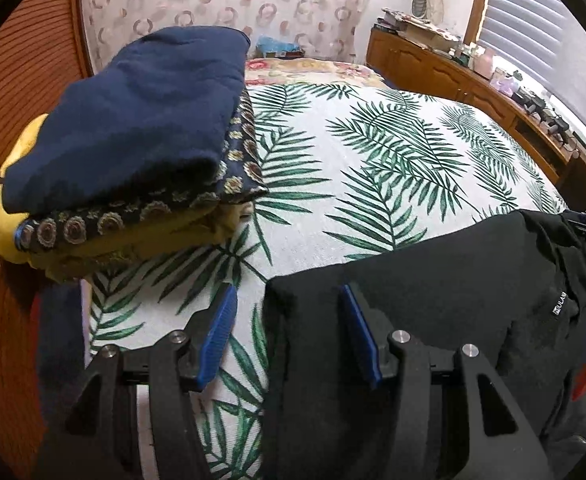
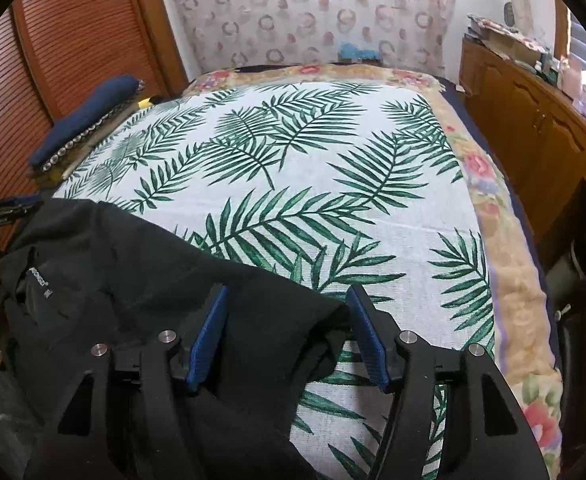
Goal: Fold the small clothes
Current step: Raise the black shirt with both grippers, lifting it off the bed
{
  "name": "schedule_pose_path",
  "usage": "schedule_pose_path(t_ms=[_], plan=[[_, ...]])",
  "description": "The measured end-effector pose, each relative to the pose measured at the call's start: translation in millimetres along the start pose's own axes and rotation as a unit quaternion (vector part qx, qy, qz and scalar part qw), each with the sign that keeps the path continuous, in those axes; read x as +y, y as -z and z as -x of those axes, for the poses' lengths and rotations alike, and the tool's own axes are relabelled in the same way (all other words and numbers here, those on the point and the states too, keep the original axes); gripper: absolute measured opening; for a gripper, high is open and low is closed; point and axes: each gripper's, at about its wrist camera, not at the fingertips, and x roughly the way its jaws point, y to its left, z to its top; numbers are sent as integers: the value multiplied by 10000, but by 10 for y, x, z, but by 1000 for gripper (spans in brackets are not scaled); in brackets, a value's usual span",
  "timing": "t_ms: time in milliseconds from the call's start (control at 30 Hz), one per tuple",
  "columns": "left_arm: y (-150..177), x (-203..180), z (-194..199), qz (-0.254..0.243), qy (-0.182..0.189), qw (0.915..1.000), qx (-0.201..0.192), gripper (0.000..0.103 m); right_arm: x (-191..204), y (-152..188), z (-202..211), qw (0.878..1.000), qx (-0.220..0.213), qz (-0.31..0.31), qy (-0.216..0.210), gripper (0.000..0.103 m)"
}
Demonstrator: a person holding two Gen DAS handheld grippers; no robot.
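Folded pile [image 1: 133,140], navy top layer, sits at far-left edge of bed [image 1: 373,168]. Black garment [image 1: 433,280] lies on bed's near edge, right of pile. Left gripper [image 1: 289,336] fingers spread, garment's left corner betw. them, not pinched. Right gripper [image 2: 287,336] fingers spread over garment's right corner, pads not pressing.

Daylight glares through my window blinds [image 1: 533,20] on the right; my views are sharp, evenly lit, with bowed, black-vignetted fisheye edges.
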Motion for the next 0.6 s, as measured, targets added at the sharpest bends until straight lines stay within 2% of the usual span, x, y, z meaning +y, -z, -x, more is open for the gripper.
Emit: schedule_pose_path(t_ms=[100,267,300,333,367,433,500,600], plan=[[1,31,-12,108,154,9998,28,54,22,9,-6,9999,-13,98,21,63],[5,5,-11,61,153,9999,39,53,79,13,-25,9993,49,359,68,63],[13,-12,-8,20,181,9998,33,47,81,12,-28,9993,52,382,37,60],[14,-19,-1,-4,280,9996,30,36,88,10,-29,9992,53,408,9,58],[17,-28,7,7,376,9993,40,31,106,6,-31,9990,65,443,-54,50],[27,-61,28,19,471,9989,47,15,144,7,-27,9984,114,514,-209,31],[53,-62,151,181,483,9986,-148,7,188,12,-10,9976,156,594,-305,19],[121,-115,486,296,604,9962,-561,6,260,6,164,9977,-94,618,-257,15]])
